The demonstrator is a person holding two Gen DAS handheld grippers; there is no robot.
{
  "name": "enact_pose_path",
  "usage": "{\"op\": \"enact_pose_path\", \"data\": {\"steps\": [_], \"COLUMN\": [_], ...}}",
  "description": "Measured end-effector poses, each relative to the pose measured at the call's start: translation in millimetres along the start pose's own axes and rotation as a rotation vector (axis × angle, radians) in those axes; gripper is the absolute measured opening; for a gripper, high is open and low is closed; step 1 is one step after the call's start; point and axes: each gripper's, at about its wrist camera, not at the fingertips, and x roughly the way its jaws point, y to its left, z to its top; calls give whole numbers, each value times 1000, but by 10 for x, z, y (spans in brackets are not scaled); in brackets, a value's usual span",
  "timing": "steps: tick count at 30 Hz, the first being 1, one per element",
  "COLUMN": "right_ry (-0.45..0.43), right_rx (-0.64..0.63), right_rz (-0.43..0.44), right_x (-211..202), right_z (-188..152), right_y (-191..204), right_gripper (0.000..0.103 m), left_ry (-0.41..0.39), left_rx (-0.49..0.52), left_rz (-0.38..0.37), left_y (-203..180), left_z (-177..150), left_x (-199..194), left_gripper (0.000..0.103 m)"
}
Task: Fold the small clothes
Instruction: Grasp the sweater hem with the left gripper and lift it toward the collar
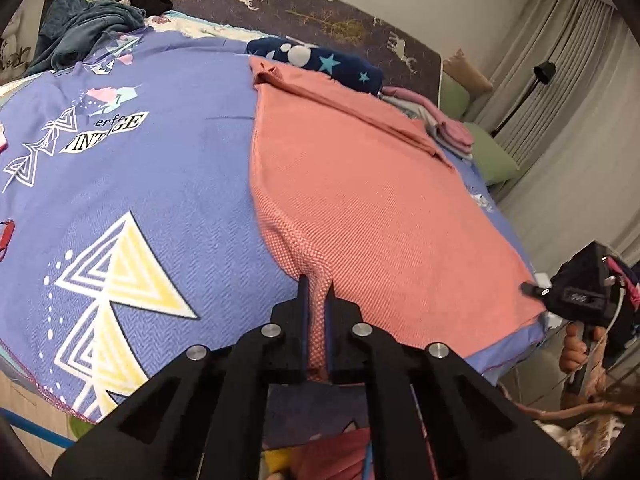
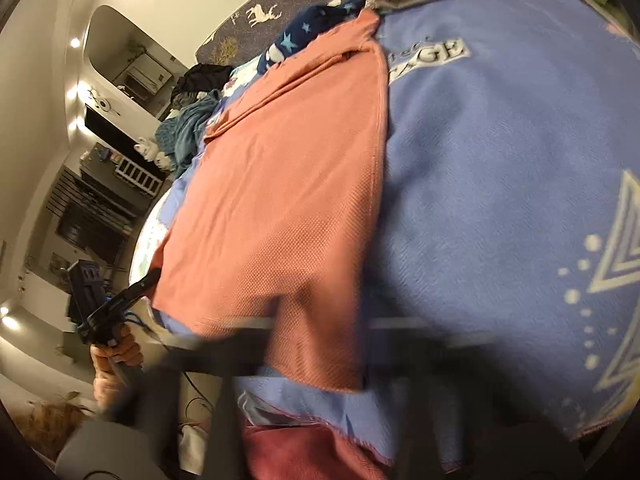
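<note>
A salmon-pink knit garment [image 1: 352, 184] lies spread flat on the blue patterned bedspread [image 1: 152, 184]. My left gripper [image 1: 317, 286] is shut on the garment's near hem corner, with cloth pinched between its fingers. My right gripper [image 1: 530, 289] shows at the garment's other near corner in the left wrist view. In the right wrist view the garment [image 2: 288, 184] fills the middle, and my right gripper [image 2: 320, 332] is a dark motion blur over its near hem. The left gripper [image 2: 150, 278] shows there at the garment's left corner.
A navy star-patterned cloth [image 1: 320, 62] and a stack of folded pink and grey clothes [image 1: 436, 120] lie at the far side of the bed. A teal blanket pile [image 1: 80, 36] sits at the far left. Green pillows [image 1: 488, 156] and curtains stand to the right.
</note>
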Motion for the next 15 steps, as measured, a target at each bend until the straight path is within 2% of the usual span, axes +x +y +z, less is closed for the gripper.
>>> {"op": "enact_pose_path", "data": {"steps": [1, 5, 7, 10, 12, 15], "right_ry": [-25, -156, -224, -310, -372, -379], "right_rx": [44, 62, 12, -72, -154, -206], "right_rz": [35, 160, 174, 196, 171, 69], "right_x": [-51, -510, -796, -1196, -1484, -1530], "right_z": [9, 77, 89, -1, -111, -148], "right_y": [-36, 84, 239, 467, 632, 725], "right_gripper": [3, 3, 3, 3, 3, 3], "left_ry": [-19, -133, -181, -269, -311, -319], "left_rx": [-10, -13, 24, 73, 106, 137], "left_rz": [-14, -100, -106, -161, -173, -150], "left_y": [-1, -119, -265, -523, -631, -726], "left_z": [16, 109, 135, 85, 34, 5], "left_x": [-55, -496, -686, -1082, -1288, -1346], "left_gripper": [5, 4, 4, 4, 4, 5]}}
